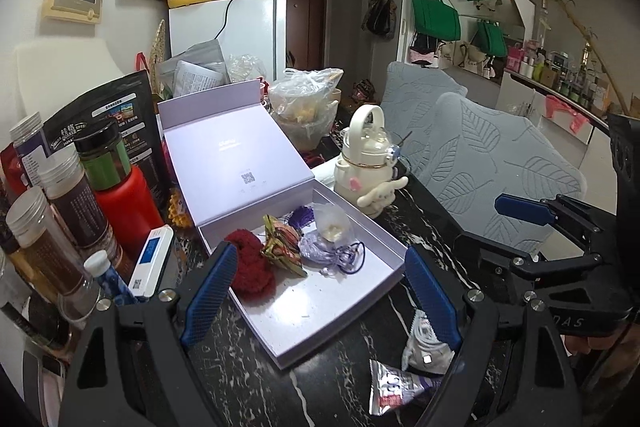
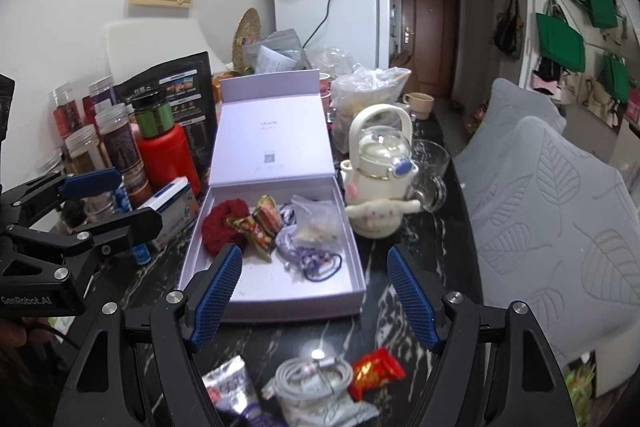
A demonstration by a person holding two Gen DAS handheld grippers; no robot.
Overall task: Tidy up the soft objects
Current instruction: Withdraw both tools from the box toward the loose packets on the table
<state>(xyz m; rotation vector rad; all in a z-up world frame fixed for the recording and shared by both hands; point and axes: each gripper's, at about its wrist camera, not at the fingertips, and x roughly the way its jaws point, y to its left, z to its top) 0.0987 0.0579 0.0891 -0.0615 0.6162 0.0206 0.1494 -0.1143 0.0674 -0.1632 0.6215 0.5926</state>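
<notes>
An open lilac box (image 1: 384,259) (image 2: 240,301) lies on the black marble table. In it are a red fluffy scrunchie (image 1: 250,267) (image 2: 218,225), a patterned fabric pouch (image 1: 282,243) (image 2: 262,223), a clear bag (image 1: 332,223) (image 2: 316,223) and a lilac pouch with cords (image 1: 328,253) (image 2: 304,255). My left gripper (image 1: 320,301) is open and empty over the box's near corner; it also shows at the left in the right wrist view (image 2: 112,203). My right gripper (image 2: 310,301) is open and empty just before the box; it also shows at the right in the left wrist view (image 1: 516,231).
A white cable bag (image 2: 316,385) (image 1: 426,349), a silver-purple sachet (image 2: 230,385) (image 1: 394,387) and a red wrapper (image 2: 374,371) lie near me. A cream kettle-shaped bottle (image 1: 366,163) (image 2: 380,171) stands right of the box. Jars and a red bottle (image 1: 120,199) (image 2: 166,155) crowd the left. Grey cushions (image 2: 560,211) sit right.
</notes>
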